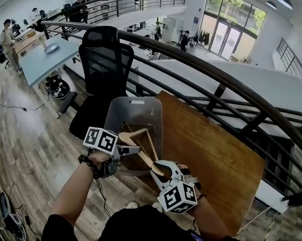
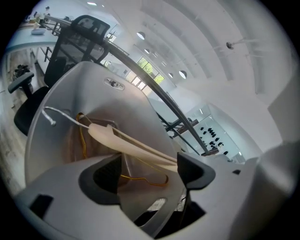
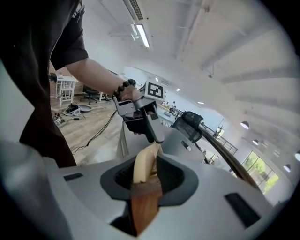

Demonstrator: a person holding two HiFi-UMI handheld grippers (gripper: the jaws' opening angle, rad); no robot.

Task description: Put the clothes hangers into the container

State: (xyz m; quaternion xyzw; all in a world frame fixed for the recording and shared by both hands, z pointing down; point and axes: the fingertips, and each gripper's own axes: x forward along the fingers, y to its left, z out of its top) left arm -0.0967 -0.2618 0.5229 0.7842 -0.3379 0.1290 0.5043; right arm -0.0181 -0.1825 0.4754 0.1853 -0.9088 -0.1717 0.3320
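Note:
A grey translucent container (image 1: 121,115) stands on the left end of a wooden table (image 1: 211,148). Inside it lie wooden hangers (image 1: 145,138) and a thin gold wire hanger (image 2: 140,180). One pale wooden hanger (image 1: 138,154) slants across the near rim, its metal hook (image 2: 61,115) inside the bin. My right gripper (image 1: 158,175) is shut on that hanger's near end (image 3: 143,164), just outside the container (image 3: 176,140). My left gripper (image 1: 133,151) sits at the near left corner. In the left gripper view its jaws (image 2: 150,174) stand wide, with the container's wall (image 2: 108,98) and the hanger (image 2: 126,140) between them.
A black office chair (image 1: 103,61) stands right behind the container. A dark curved railing (image 1: 221,81) runs along the table's far side, with a lower floor beyond it. Wooden floor (image 1: 29,144) lies to the left. The left gripper (image 3: 156,136) shows in the right gripper view.

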